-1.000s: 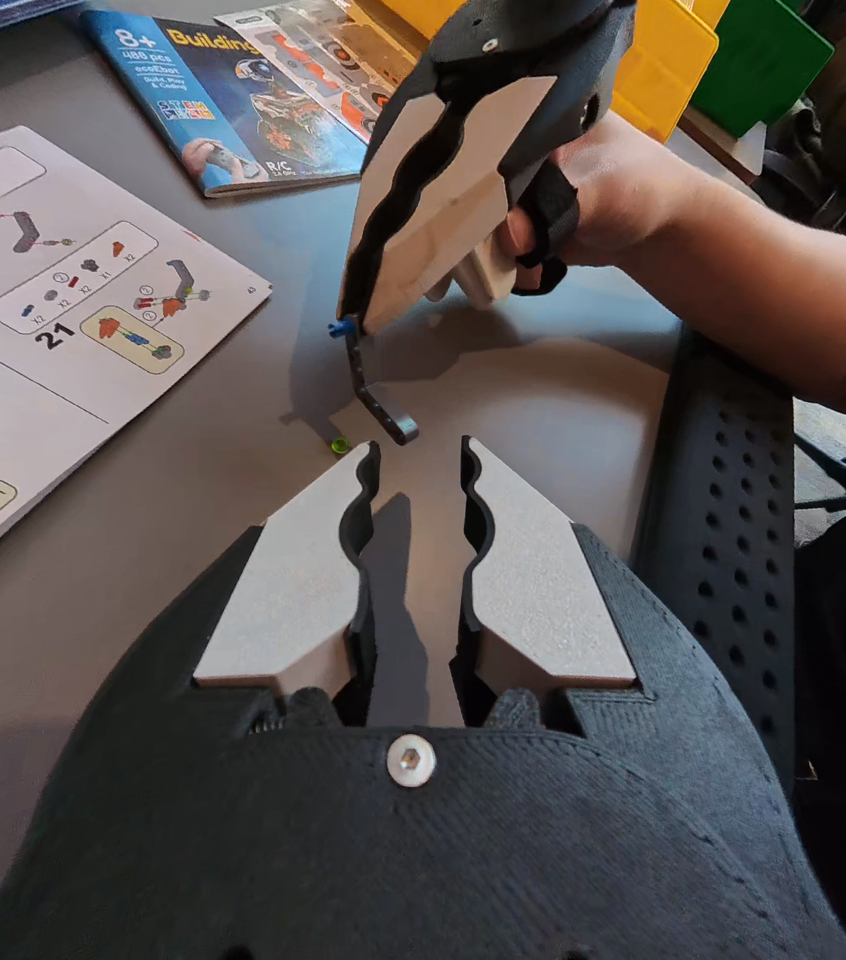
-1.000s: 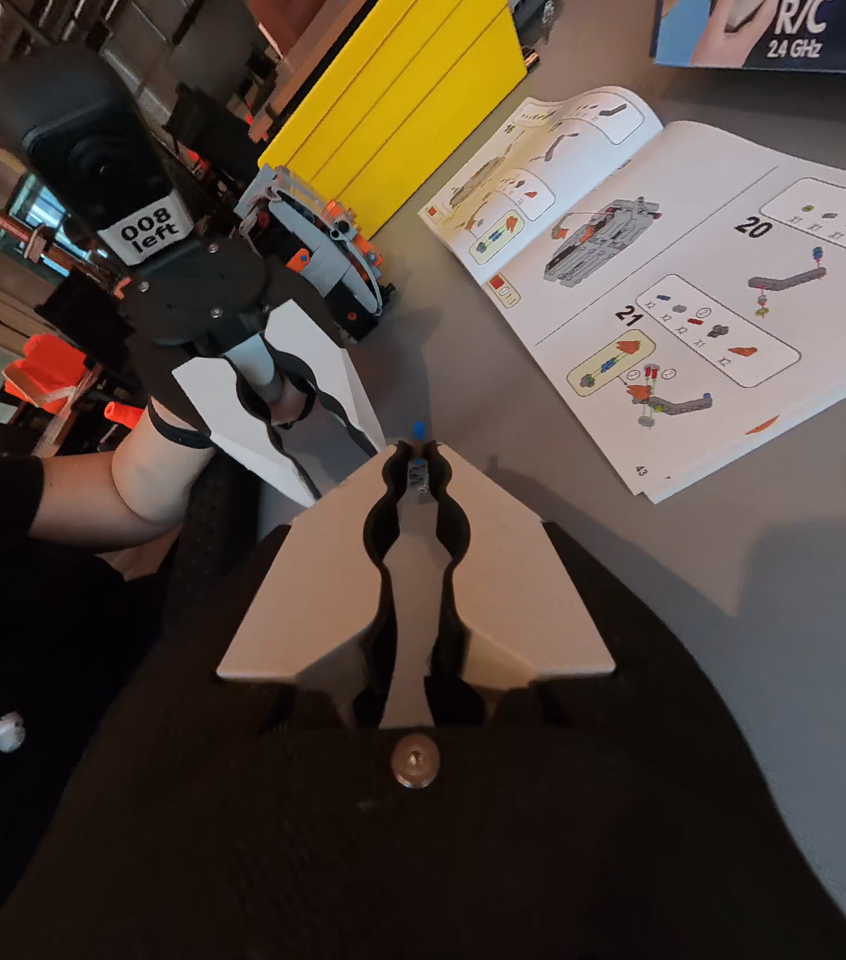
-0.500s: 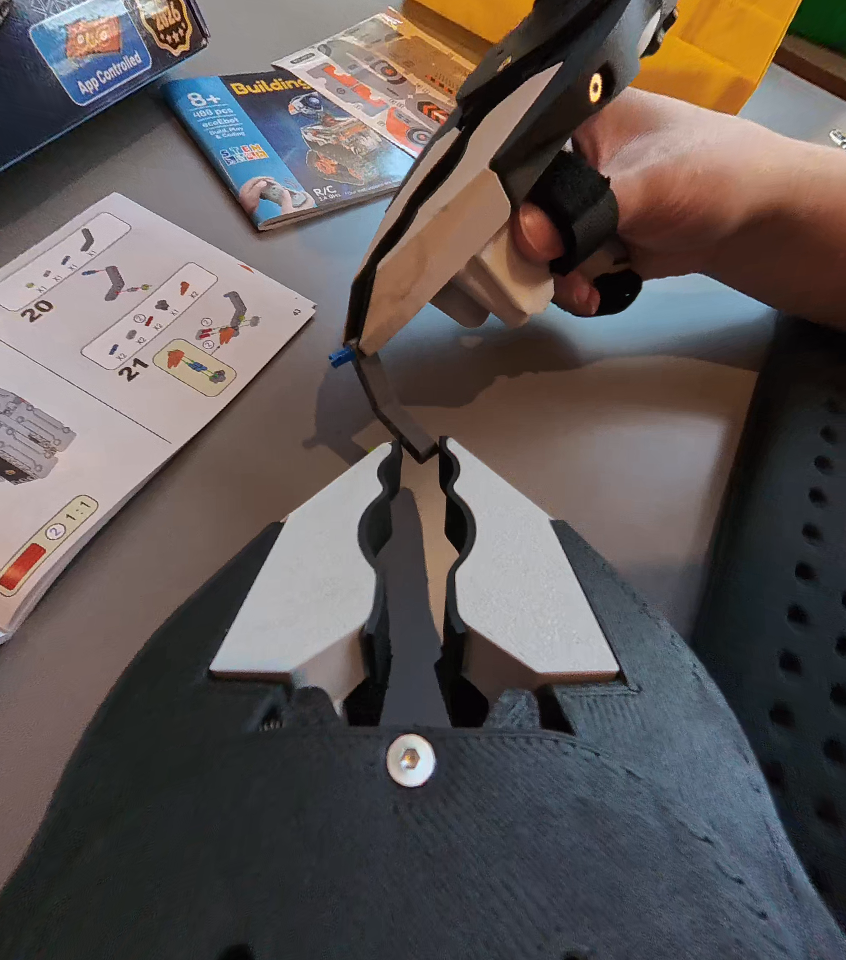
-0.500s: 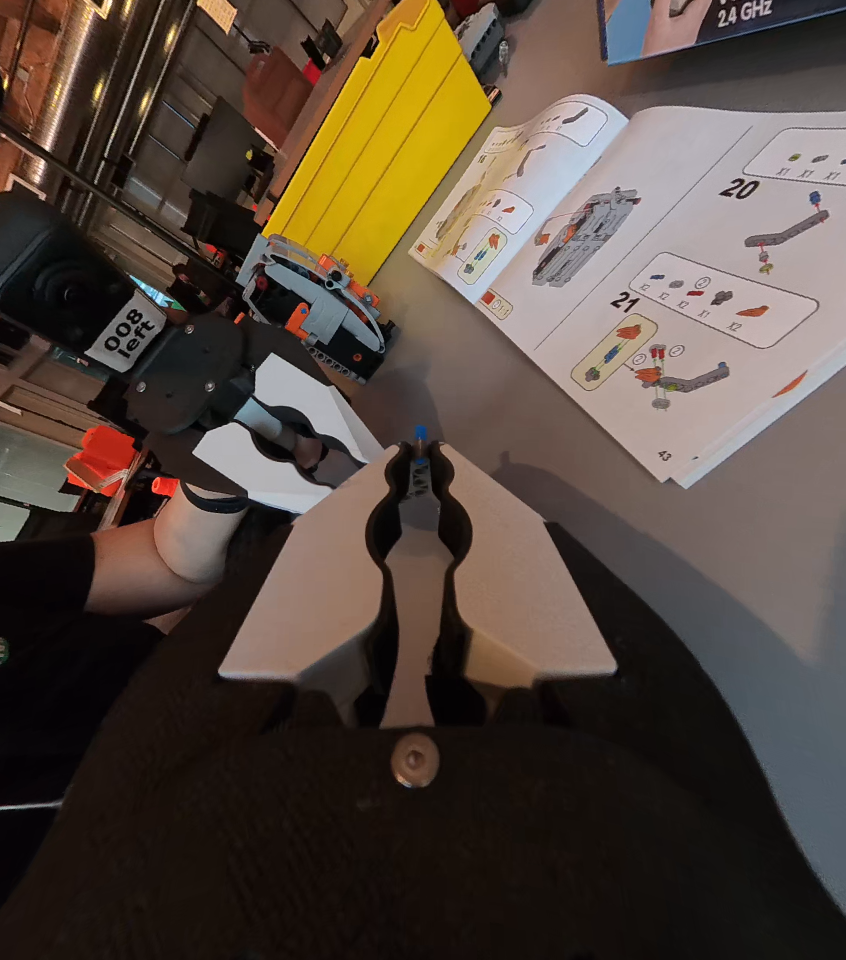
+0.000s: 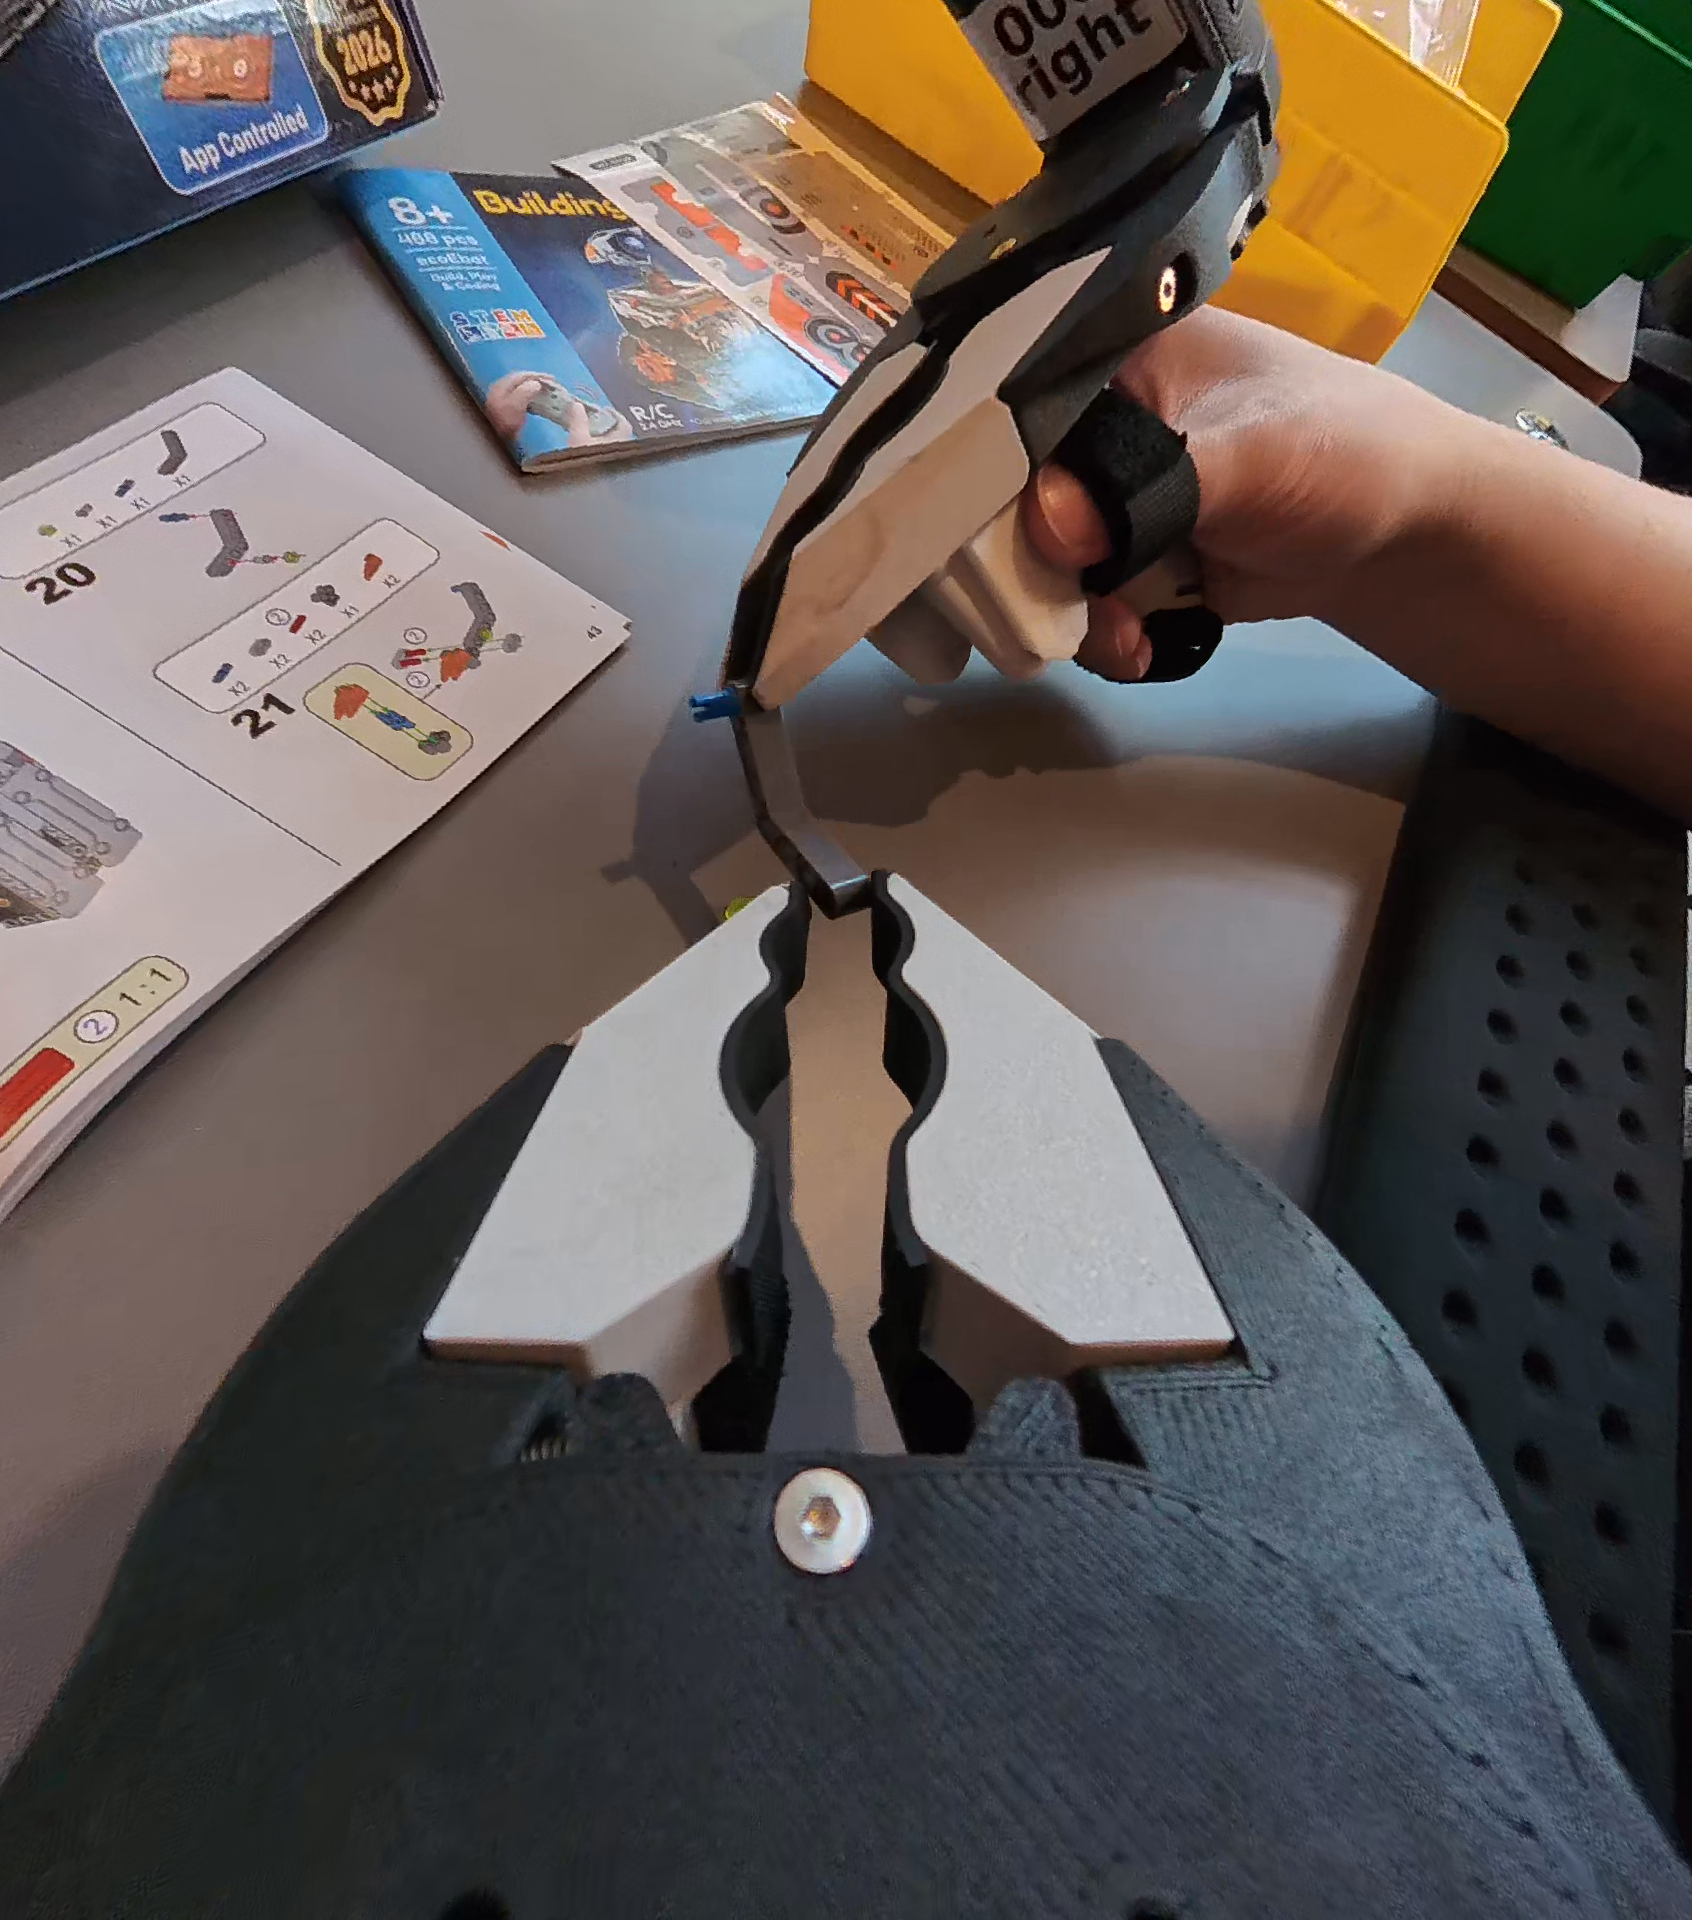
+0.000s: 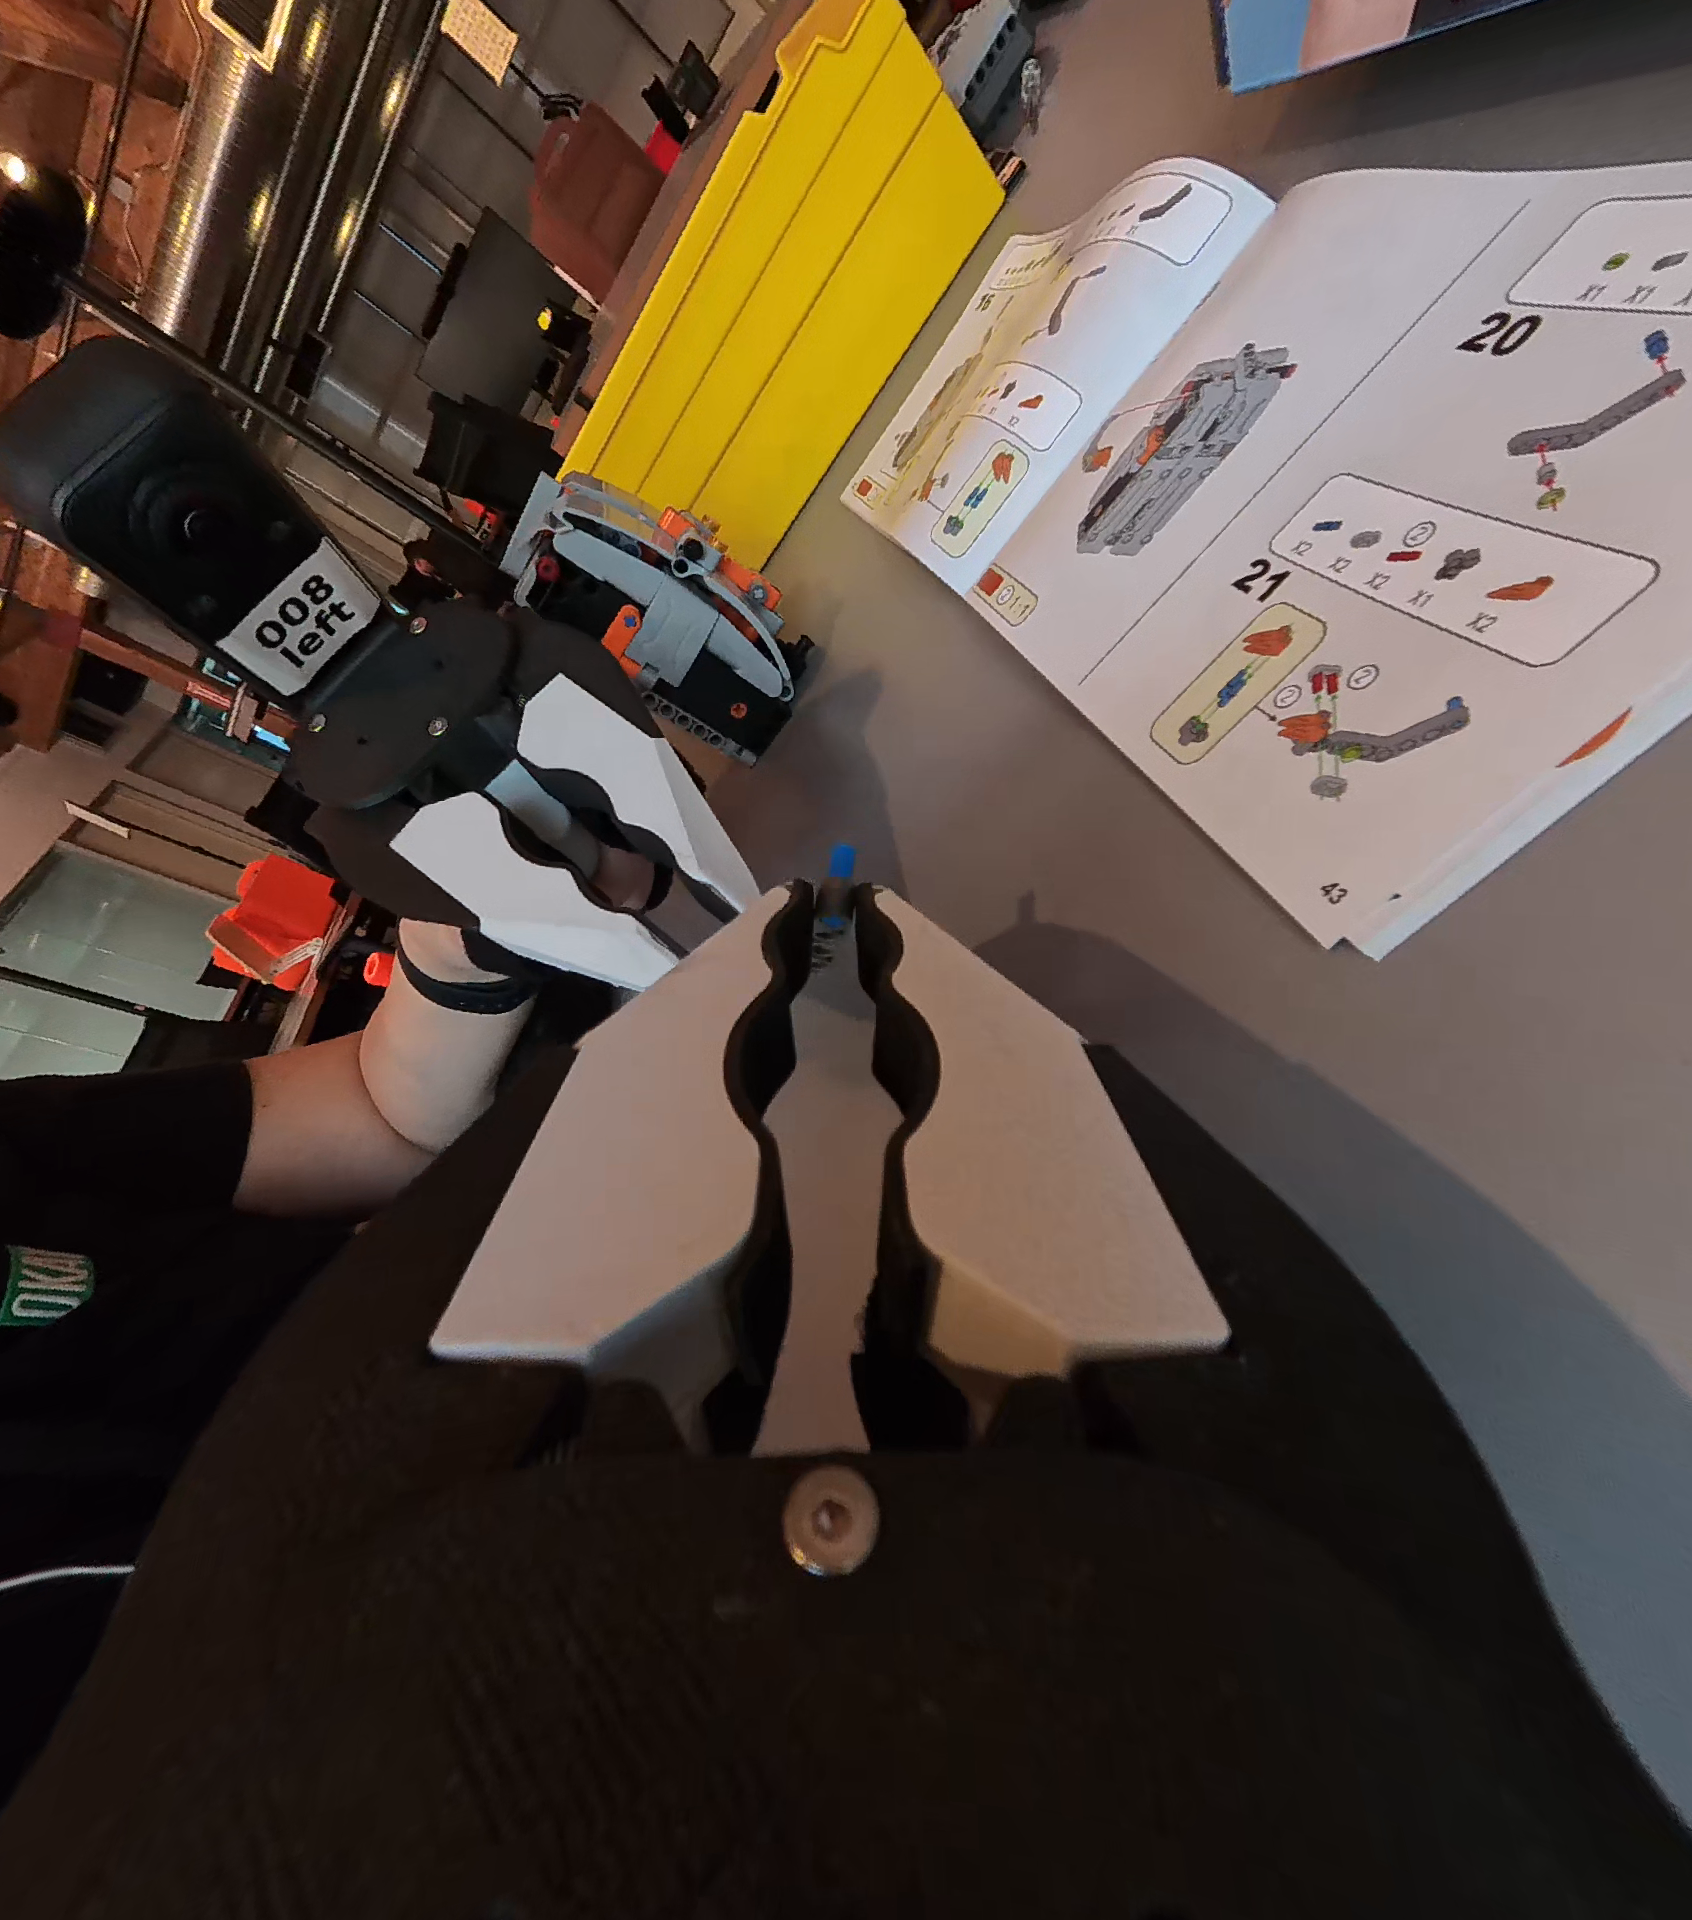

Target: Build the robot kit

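Note:
A dark grey bent beam with a blue pin in its top end hangs above the grey table. My right gripper is shut on the beam's top end; in the right wrist view the blue pin sticks out past its fingertips. My left gripper has closed its tips on the beam's lower end. It also shows in the right wrist view, at the left. A small green piece lies on the table under the left fingertip.
An open instruction booklet lies to the left, with a blue booklet, a sticker sheet and a dark box behind. Yellow bins and a green bin stand at the back. A partly built model sits by the yellow bins. A black perforated panel borders the right. Both grippers' tips are roughly 20 cm from the partly built model.
My left gripper moved forward to the beam and narrowed from wide open until its tips closed on the lower end. The right gripper kept hold of the top end.

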`<state>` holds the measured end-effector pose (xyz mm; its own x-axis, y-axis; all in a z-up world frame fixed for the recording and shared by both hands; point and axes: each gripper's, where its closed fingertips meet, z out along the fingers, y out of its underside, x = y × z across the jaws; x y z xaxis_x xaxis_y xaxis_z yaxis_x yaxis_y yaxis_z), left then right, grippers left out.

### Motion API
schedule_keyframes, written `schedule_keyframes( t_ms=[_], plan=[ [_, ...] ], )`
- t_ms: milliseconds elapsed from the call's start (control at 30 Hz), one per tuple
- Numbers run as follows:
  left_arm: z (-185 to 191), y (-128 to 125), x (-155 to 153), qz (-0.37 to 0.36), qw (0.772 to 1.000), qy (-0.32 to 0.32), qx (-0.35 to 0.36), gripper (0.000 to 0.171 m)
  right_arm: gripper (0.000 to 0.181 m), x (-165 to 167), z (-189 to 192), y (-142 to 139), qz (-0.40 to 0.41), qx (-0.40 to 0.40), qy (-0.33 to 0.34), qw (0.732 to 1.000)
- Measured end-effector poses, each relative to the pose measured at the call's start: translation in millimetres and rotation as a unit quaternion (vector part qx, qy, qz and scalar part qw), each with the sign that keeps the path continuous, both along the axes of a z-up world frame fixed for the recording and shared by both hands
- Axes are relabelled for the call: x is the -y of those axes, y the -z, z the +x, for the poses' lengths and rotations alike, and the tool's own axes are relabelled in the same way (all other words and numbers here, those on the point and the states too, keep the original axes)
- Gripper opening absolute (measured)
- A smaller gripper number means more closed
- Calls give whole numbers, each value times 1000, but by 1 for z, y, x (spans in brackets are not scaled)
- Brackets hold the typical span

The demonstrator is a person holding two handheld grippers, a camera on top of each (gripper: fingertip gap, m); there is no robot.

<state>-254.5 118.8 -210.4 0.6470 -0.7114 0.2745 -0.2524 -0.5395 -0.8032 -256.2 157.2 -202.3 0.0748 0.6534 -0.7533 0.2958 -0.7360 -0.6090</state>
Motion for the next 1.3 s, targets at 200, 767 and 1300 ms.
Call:
schedule_keyframes(
  t_ms=[200, 767, 1300],
  plan=[
    [0, 2, 0, 3, 1000, 1, -11, 9, 8, 1, 1, 3, -9, -3, -12, 1000],
    [1, 4, 1, -5, 1000, 7, -11, 9, 8, 5, 1, 8, -18, 12, -24, 999],
    [5, 14, 2, 2, 999, 14, -44, 10, 7, 0, 4, 10, -9, 24, -12, 1000]
  ],
)
